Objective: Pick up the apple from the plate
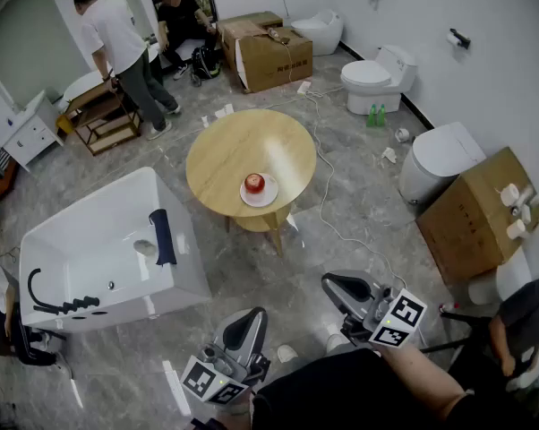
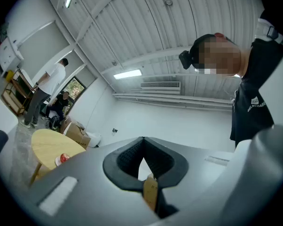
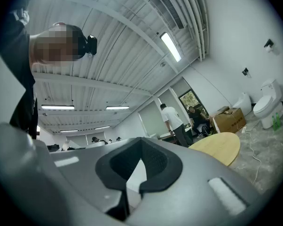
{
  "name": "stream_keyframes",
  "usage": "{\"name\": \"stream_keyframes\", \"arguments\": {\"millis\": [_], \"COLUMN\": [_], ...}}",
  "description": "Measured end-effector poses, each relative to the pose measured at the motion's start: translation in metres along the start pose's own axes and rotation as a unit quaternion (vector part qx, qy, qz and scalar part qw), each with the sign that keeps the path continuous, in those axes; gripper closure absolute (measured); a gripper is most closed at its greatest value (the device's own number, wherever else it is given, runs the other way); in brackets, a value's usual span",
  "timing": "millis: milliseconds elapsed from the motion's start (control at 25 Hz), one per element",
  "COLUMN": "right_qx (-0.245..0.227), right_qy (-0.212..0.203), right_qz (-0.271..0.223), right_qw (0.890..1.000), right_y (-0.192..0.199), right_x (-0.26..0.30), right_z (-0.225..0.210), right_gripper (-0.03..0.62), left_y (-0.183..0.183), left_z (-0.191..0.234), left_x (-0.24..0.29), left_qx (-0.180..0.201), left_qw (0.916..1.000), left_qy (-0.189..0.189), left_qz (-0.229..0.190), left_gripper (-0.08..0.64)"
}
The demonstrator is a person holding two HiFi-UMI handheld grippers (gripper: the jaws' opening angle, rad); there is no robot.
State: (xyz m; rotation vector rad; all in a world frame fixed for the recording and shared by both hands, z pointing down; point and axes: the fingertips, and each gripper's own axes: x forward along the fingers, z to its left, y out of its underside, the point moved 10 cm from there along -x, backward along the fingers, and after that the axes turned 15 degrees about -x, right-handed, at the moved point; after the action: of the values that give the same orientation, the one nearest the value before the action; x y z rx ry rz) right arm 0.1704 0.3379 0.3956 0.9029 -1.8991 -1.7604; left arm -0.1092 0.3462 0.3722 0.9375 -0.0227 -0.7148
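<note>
A red apple (image 1: 254, 184) lies on a small white plate (image 1: 269, 196) near the front edge of a round wooden table (image 1: 225, 155). Both grippers hang low at the bottom of the head view, well short of the table. My left gripper (image 1: 254, 317) is shut with nothing in it, and my right gripper (image 1: 332, 283) is shut and empty too. In the left gripper view the apple (image 2: 64, 158) shows small at the left on the table (image 2: 47, 145), beyond the shut jaws (image 2: 142, 150). The right gripper view shows its jaws (image 3: 140, 154) closed and the table (image 3: 216, 147) at right, the apple hidden.
A white bathtub (image 1: 108, 240) stands left of the table. Toilets (image 1: 377, 74) and cardboard boxes (image 1: 471, 213) line the right wall, with a cable (image 1: 328, 213) across the floor. Two people (image 1: 126, 52) are at the far left by a wooden rack.
</note>
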Motion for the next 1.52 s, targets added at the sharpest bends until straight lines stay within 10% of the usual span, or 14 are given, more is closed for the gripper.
{"name": "stream_keyframes", "arguments": {"millis": [680,960,1520], "right_qx": [-0.017,-0.022,-0.007], "right_qy": [0.038,0.080,0.060], "right_qz": [0.041,0.069,0.112], "right_qw": [0.998,0.994,0.992], "right_y": [0.016,0.023,0.048], "right_x": [0.021,0.036,0.124], "right_z": [0.002,-0.018,-0.150], "right_gripper": [0.584,0.483,0.459], "left_y": [-0.003,-0.012,-0.039], "left_z": [0.049,0.077,0.170], "left_x": [-0.042,-0.059,0.004], "left_qx": [-0.012,-0.034,-0.042], "left_qw": [0.9979,0.9961,0.9896], "left_qy": [-0.063,-0.078,-0.137], "left_qz": [0.013,0.024,0.016], "left_gripper": [0.461,0.433,0.411]}}
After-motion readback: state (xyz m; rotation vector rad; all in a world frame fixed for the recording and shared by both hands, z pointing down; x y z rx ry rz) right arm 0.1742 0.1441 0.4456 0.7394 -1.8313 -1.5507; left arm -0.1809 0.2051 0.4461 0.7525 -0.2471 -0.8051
